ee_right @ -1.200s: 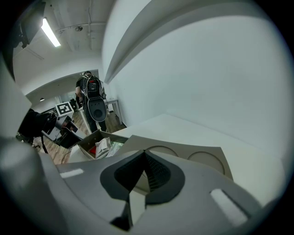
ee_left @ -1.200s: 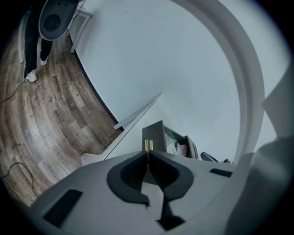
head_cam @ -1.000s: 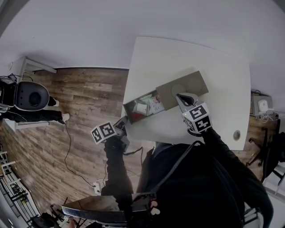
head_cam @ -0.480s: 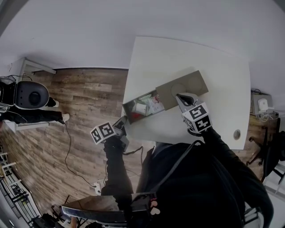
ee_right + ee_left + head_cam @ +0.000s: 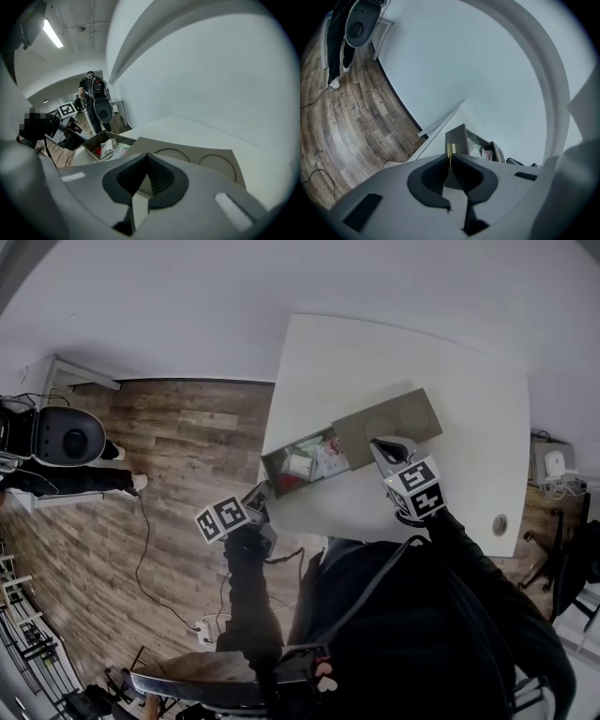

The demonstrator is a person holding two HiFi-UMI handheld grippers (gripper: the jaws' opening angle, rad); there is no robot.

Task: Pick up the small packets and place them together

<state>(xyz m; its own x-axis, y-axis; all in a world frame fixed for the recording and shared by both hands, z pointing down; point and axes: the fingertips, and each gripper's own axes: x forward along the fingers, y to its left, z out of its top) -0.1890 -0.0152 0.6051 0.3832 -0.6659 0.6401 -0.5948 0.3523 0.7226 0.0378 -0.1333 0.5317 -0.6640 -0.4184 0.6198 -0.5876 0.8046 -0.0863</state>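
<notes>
i've got left gripper (image 5: 258,495) off the table (image 5: 375,362) edge and right gripper (image 5: 378,444) over the cardboard flap (image 5: 398,416), both clamped shut on nothing, small packets (image 5: 314,460) heaped in the box (image 5: 267,470), looks like none picked yet

White table (image 5: 403,362), grey box (image 5: 412,413), brown wood-grain floor (image 5: 178,437), white and red packets (image 5: 309,465)

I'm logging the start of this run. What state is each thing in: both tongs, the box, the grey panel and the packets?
Left tongs: shut, empty.
Right tongs: shut, empty, pointing over the panel.
Box: open on top, standing on the table.
Panel: lying flat beside the box.
Packets: loose inside the box, none held.
</notes>
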